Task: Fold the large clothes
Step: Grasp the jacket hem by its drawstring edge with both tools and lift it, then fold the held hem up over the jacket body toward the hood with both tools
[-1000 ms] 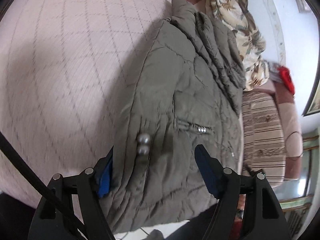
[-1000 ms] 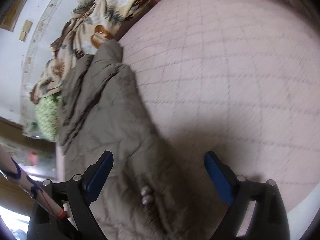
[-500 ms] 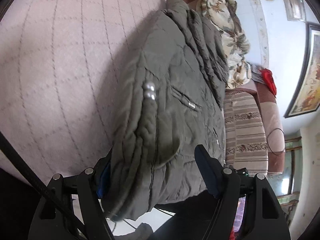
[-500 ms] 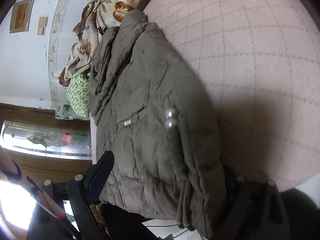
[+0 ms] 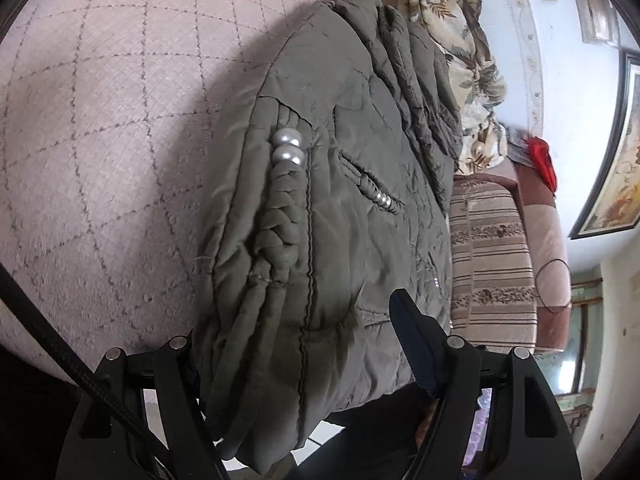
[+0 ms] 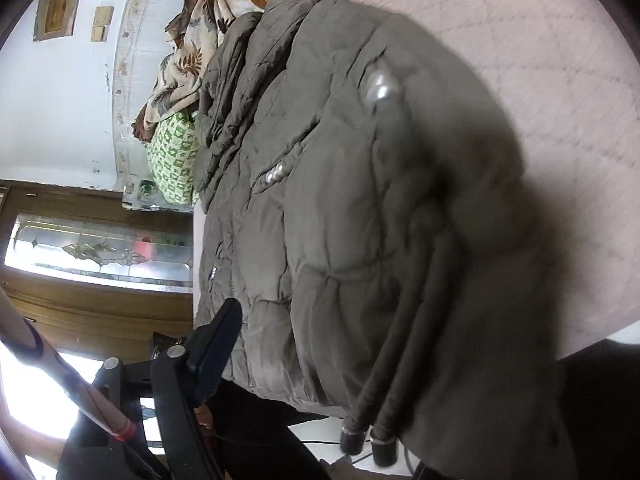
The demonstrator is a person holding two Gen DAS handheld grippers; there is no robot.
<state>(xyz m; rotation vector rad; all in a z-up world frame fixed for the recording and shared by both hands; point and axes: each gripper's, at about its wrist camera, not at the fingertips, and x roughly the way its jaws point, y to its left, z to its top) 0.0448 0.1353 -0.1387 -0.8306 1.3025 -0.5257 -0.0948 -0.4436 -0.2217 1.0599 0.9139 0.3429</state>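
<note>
The quilted bed cover (image 5: 100,140) carries the olive padded jacket (image 5: 340,200), laid lengthwise with its hem overhanging the near edge, which lets both grippers reach it. The left gripper (image 5: 296,344) straddles the hem, fingers wide apart, nothing pinched. Only one finger of the right gripper (image 6: 320,360) shows; its grip cannot be told. Pearl beads (image 5: 286,146) trim the seam.

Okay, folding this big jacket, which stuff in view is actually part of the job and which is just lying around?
Part of the job:
olive padded jacket
left gripper
right gripper
pink quilted bed cover, the folding surface

Just lying about:
leaf-print cloth
green patterned bag
striped sofa
red item on the sofa
framed picture
</note>
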